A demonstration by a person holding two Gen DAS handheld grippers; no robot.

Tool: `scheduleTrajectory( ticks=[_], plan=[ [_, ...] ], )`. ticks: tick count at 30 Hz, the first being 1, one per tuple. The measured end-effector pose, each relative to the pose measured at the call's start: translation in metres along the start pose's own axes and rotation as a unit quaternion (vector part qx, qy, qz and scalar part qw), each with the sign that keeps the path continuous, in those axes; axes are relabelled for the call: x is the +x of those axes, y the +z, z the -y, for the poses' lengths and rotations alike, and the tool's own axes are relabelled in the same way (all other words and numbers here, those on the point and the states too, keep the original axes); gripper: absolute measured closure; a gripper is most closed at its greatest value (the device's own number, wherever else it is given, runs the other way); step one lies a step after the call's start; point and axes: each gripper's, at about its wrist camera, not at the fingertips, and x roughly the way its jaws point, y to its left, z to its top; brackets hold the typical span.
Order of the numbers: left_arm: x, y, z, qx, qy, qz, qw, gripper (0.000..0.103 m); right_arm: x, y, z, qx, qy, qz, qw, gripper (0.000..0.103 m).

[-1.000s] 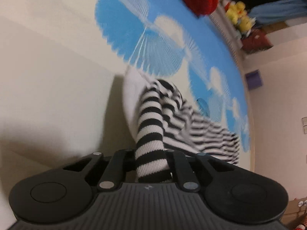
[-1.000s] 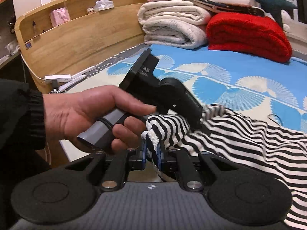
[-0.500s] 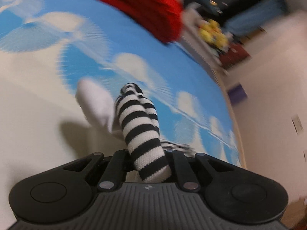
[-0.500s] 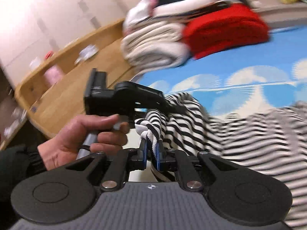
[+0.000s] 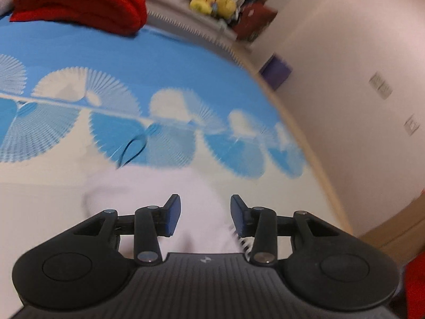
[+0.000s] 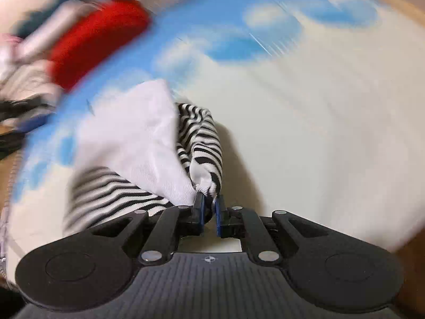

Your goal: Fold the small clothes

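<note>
Blue-and-cream bedding is spreading under both of your views, so you are working on a bed (image 5: 186, 61). You are still pinching the striped garment (image 6: 202, 143) in your right claw (image 6: 209, 207), narrow on a bunched corner, with its white inner side (image 6: 132, 143) turned up toward ten o'clock. A second ago your left claw (image 5: 204, 212) was gripping a striped fold too; now its jaws are opening, nothing is sitting between the pads, and only a blurred sliver of stripe (image 5: 240, 239) is showing at four o'clock. That release suggests you are laying one side down while the right carries the fold. Red blanket (image 5: 79, 0) is sitting at eleven o'clock.
</note>
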Motion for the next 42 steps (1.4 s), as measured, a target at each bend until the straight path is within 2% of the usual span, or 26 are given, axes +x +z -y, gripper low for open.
scheduleTrajectory(
  ticks=[2,4,5,6,8,10,13,14,15,16,19,21,23,24,26,27,29,31,32,33,34,35,37,39,40,42],
  plan=[
    [-0.002,-0.005,-0.008,0.020,0.016,-0.025,0.9994,0.058,-0.003,0.006,-0.001,0.006,0.018,0.007,1.000,0.088],
    [-0.004,-0.008,-0.013,0.044,0.016,-0.040,0.9981,0.058,-0.014,0.014,-0.005,-0.001,0.051,0.045,0.998,0.065],
    [-0.007,-0.012,-0.016,0.054,0.012,-0.049,0.9972,0.058,-0.017,0.018,-0.006,-0.005,0.060,0.060,0.996,0.043],
    [-0.008,-0.015,-0.019,0.062,0.008,-0.060,0.9963,0.058,-0.018,0.022,-0.008,-0.011,0.067,0.073,0.995,0.032],
    [-0.015,-0.028,-0.020,0.080,0.005,-0.083,0.9934,0.058,-0.009,0.030,-0.016,-0.032,0.076,0.073,0.994,0.032],
    [-0.016,-0.037,-0.019,0.099,0.005,-0.101,0.9899,0.058,0.015,0.032,-0.018,-0.061,0.084,0.046,0.994,0.033],
    [-0.019,-0.050,-0.010,0.126,-0.004,-0.115,0.9853,0.058,0.055,0.034,-0.023,-0.079,0.052,-0.001,0.995,0.036],
    [-0.019,-0.054,-0.006,0.134,-0.011,-0.120,0.9837,0.058,0.064,0.035,-0.022,-0.071,0.061,-0.015,0.995,0.046],
    [-0.018,-0.057,-0.002,0.141,-0.016,-0.125,0.9819,0.058,0.072,0.034,-0.020,-0.056,0.078,-0.029,0.995,0.075],
    [-0.017,-0.061,0.002,0.149,-0.023,-0.132,0.9797,0.058,0.077,0.037,-0.014,-0.033,0.102,-0.042,0.993,0.090],
    [0.006,-0.077,0.005,0.170,-0.029,-0.189,0.9667,0.058,0.052,0.046,-0.001,0.027,0.159,-0.003,0.987,0.096],
    [0.030,-0.095,0.001,0.210,0.012,-0.237,0.9486,0.058,0.036,0.051,0.015,0.063,0.178,0.033,0.981,0.097],
    [0.047,-0.112,-0.003,0.249,0.029,-0.270,0.9298,0.058,0.049,0.050,0.025,0.065,0.107,0.012,0.992,0.098],
    [0.051,-0.116,-0.002,0.265,0.031,-0.272,0.9246,0.058,0.062,0.045,0.026,0.055,0.063,-0.016,0.996,0.102],
    [0.052,-0.117,0.000,0.274,0.032,-0.272,0.9219,0.058,0.081,0.033,0.026,0.028,-0.016,-0.041,0.999,0.103],
    [0.050,-0.113,-0.002,0.268,0.032,-0.273,0.9236,0.058,0.084,0.033,0.022,0.018,-0.047,-0.037,0.998,0.103],
    [0.041,-0.102,-0.007,0.251,0.019,-0.262,0.9318,0.058,0.070,0.036,0.013,0.006,-0.059,0.002,0.998,0.099],
    [0.024,-0.077,-0.017,0.208,0.005,-0.209,0.9554,0.053,0.043,0.038,-0.003,-0.029,-0.052,0.074,0.995,0.096],
    [0.014,-0.060,-0.027,0.167,-0.007,-0.174,0.9704,0.048,0.029,0.038,-0.017,-0.065,-0.033,0.109,0.991,0.095],
    [0.008,-0.047,-0.040,0.123,-0.017,-0.143,0.9819,0.035,0.021,0.036,-0.029,-0.098,-0.008,0.128,0.987,0.093],
    [0.005,-0.036,-0.054,0.077,-0.012,-0.112,0.9906,0.023,0.015,0.032,-0.042,-0.131,0.030,0.136,0.982,0.090],
    [0.006,-0.028,-0.067,0.035,0.011,-0.086,0.9956,0.021,0.014,0.025,-0.056,-0.161,0.084,0.129,0.975,0.082],
    [0.017,-0.021,-0.089,-0.030,0.041,-0.064,0.9966,0.020,0.020,0.010,-0.080,-0.202,0.174,0.096,0.959,0.074],
    [0.037,-0.021,-0.111,-0.090,0.057,-0.075,0.9914,0.020,0.028,-0.013,-0.108,-0.256,0.236,0.061,0.935,0.072],
    [0.047,-0.024,-0.123,-0.117,0.056,-0.076,0.9886,0.019,0.037,-0.025,-0.122,-0.288,0.252,0.042,0.923,0.070],
    [0.067,-0.026,-0.145,-0.175,0.050,-0.090,0.9791,0.018,0.057,-0.045,-0.139,-0.323,0.249,0.004,0.913,0.066]
  ],
)
